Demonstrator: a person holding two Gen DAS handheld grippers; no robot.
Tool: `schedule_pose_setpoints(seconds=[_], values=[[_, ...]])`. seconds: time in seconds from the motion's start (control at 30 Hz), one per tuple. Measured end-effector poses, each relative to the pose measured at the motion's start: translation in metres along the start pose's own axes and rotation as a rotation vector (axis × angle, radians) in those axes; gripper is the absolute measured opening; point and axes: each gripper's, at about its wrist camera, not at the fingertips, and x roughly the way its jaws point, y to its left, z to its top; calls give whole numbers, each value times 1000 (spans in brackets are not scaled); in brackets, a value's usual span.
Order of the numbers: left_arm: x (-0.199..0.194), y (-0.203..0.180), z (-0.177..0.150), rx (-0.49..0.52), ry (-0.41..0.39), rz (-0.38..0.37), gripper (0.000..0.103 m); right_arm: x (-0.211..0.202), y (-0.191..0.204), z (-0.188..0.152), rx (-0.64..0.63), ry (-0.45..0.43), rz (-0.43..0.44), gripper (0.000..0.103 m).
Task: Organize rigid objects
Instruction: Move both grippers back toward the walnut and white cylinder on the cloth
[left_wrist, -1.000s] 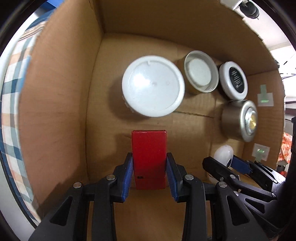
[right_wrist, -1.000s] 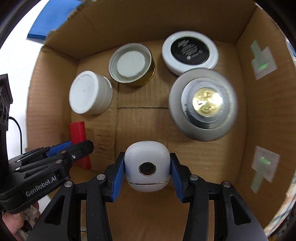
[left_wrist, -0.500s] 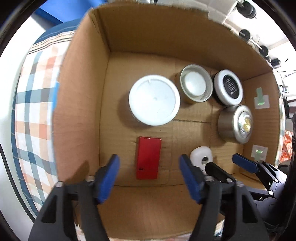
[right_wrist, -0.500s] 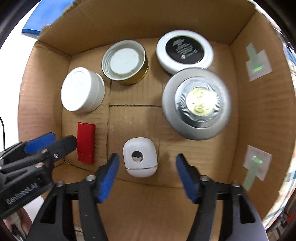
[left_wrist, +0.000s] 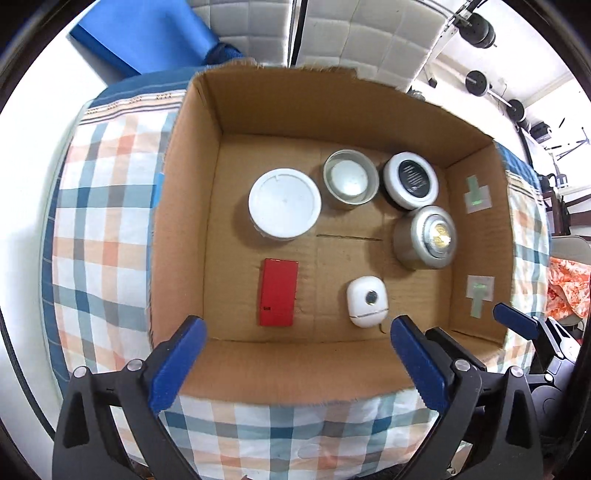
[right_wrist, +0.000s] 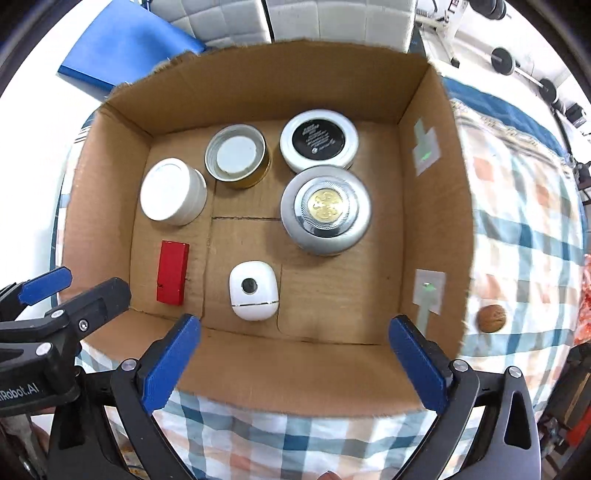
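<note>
Both grippers – the left gripper (left_wrist: 295, 363) and the right gripper (right_wrist: 293, 360) – have just spread wide and hold nothing, and the brown nut (right_wrist: 490, 318) lies outside the cardboard box (right_wrist: 295, 363), nearer the right one.

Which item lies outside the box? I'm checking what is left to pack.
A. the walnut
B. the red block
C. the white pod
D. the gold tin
A: the walnut sits on the checked cloth beside the box, while the red block, white pod and gold tin all rest on the box floor.
</note>
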Motion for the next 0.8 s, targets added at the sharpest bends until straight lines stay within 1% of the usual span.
schedule_pose_setpoints(seconds=[0.1,0.2,0.3,0.43,0.53,0.63,0.73,0.8], values=[[-12,-4,-5,-7,-22,3,103,-18,2,-6,-19,-36,-4,103],[-34,-8,-16,-8,-65,10,103,-49,-1,-15,-27,-63,1,103],[-56,-11,-29,-12,-106,14,103,-72,1,-26,-40,-96,-1,103],[-81,-19,-42,-12,-158,18,103,-97,-3,-39,-43,-122,32,103],[-95,-24,-51,-15,-181,16,103,-119,-3,-48,-60,-159,36,103],[-102,-34,-56,-7,-195,17,103,-132,-6,-55,-74,-187,45,103],[-108,-47,-59,-2,-208,6,103,-143,-17,-62,-66,-199,65,103],[-111,-59,-62,13,-221,1,103,-149,-35,-67,-38,-199,76,103]])
